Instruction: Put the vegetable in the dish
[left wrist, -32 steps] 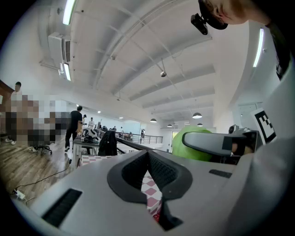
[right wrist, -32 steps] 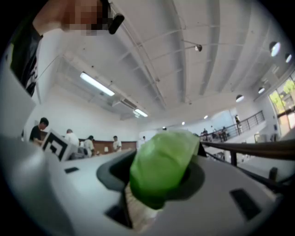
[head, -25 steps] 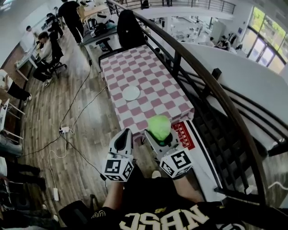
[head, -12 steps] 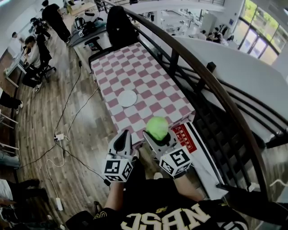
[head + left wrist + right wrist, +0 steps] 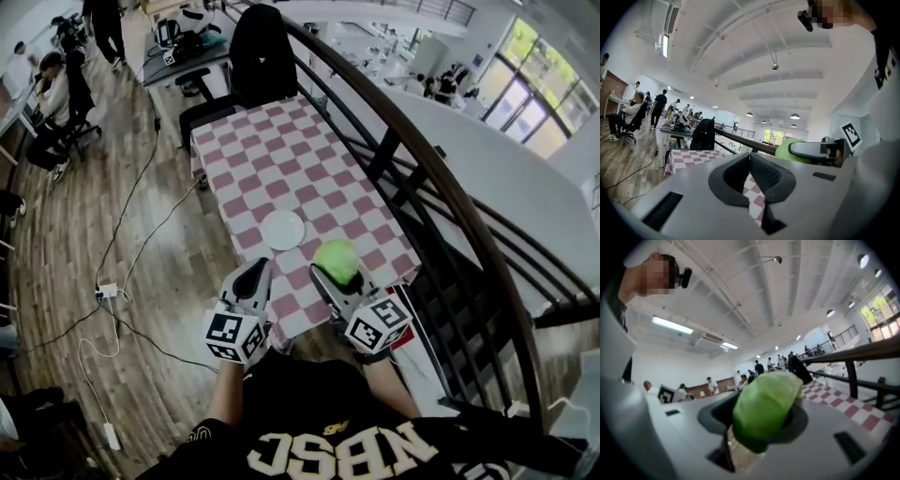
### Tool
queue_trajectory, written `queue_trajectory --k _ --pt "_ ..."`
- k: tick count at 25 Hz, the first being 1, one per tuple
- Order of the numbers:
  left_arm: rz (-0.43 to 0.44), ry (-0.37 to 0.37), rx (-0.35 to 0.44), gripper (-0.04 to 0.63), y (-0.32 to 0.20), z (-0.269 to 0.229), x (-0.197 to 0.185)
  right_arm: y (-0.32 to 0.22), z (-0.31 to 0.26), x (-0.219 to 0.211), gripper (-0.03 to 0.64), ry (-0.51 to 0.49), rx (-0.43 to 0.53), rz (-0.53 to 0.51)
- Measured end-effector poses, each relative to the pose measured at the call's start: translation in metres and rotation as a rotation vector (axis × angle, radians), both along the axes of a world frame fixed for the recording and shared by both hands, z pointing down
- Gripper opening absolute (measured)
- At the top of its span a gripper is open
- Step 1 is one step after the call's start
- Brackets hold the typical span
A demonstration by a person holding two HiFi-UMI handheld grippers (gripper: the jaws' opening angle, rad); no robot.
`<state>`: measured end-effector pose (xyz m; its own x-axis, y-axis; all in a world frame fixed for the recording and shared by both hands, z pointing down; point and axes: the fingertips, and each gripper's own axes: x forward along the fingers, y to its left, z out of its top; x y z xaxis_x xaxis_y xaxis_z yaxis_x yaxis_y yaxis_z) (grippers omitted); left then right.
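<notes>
My right gripper (image 5: 337,269) is shut on a green leafy vegetable (image 5: 337,259), held over the near end of the checked table (image 5: 281,159). In the right gripper view the vegetable (image 5: 764,408) fills the space between the jaws, its pale stem end toward the camera. A small white dish (image 5: 282,229) lies on the table just left of and beyond the vegetable. My left gripper (image 5: 251,281) is shut and holds nothing, at the table's near edge left of the right one. In the left gripper view its pads (image 5: 750,171) meet, and the vegetable (image 5: 785,149) shows to the right.
A dark curved railing (image 5: 412,150) runs along the table's right side, with stairs (image 5: 469,309) below. A black office chair (image 5: 253,52) stands at the table's far end. Cables (image 5: 122,281) trail over the wooden floor at left, where people sit and stand at desks.
Both grippers have come closer to the table; the vegetable now hangs over its near end, nearer the dish. The left gripper stayed shut, the right kept its grip.
</notes>
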<state>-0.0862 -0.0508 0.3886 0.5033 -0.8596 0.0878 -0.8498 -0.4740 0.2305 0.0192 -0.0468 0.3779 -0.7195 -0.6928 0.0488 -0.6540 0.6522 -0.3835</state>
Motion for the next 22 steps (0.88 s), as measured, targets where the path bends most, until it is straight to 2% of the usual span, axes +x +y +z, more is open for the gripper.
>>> queue_trajectory --k 3,6,8,10,11,15,18,22 --pt "0.118 -0.029 0.006 0.021 -0.012 0.002 -0.013 -0.023 0.013 -0.012 0.193 -0.084 -0.055 -0.051" --pt "0.248 -0.08 0.049 0.03 -0.028 0.001 -0.025 -0.046 0.019 -0.028 0.193 -0.238 -0.113 -0.148" --pt "0.365 -0.113 0.061 0.104 -0.036 0.007 -0.021 -0.057 0.029 -0.034 0.193 -0.336 -0.174 -0.215" --pt "0.507 -0.144 0.063 0.283 -0.037 0.016 -0.009 -0.062 0.039 -0.04 0.192 -0.39 -0.229 -0.284" --pt "0.576 -0.17 0.069 0.334 -0.039 0.02 -0.003 -0.064 0.044 -0.043 0.192 -0.404 -0.25 -0.317" --pt "0.778 -0.309 0.046 0.424 -0.053 0.048 0.02 -0.083 0.064 -0.056 0.191 -0.436 -0.299 -0.419" --pt "0.829 -0.339 0.013 0.552 -0.069 0.068 0.032 -0.093 0.081 -0.069 0.19 -0.433 -0.336 -0.494" --pt "0.814 -0.392 0.011 0.569 -0.097 0.103 0.043 -0.107 0.102 -0.08 0.181 -0.45 -0.393 -0.575"
